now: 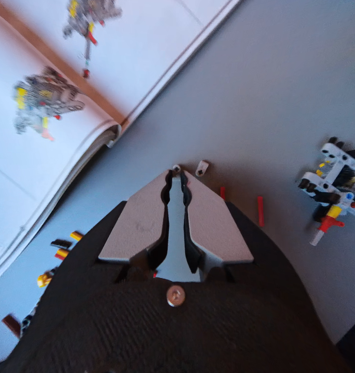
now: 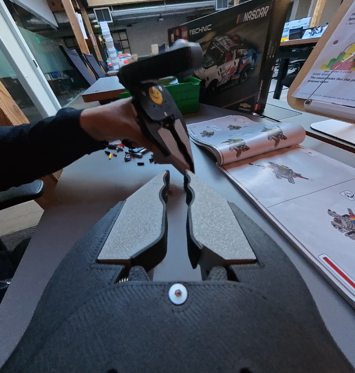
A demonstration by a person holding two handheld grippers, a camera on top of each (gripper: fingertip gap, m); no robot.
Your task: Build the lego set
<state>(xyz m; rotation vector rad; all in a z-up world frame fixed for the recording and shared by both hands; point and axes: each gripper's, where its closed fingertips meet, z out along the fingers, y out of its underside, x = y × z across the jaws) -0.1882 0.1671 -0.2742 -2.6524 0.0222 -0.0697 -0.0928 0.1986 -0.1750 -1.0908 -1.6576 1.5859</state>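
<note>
At left tongs' (image 1: 176, 174) tips, seemingly pinched white peg (image 1: 176, 168).

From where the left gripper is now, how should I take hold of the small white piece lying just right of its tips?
Grip the small white piece across its two long flat sides, coming down from above. It lies flat and alone on the grey table, its holed end facing the left gripper, so the sides are free.
</note>
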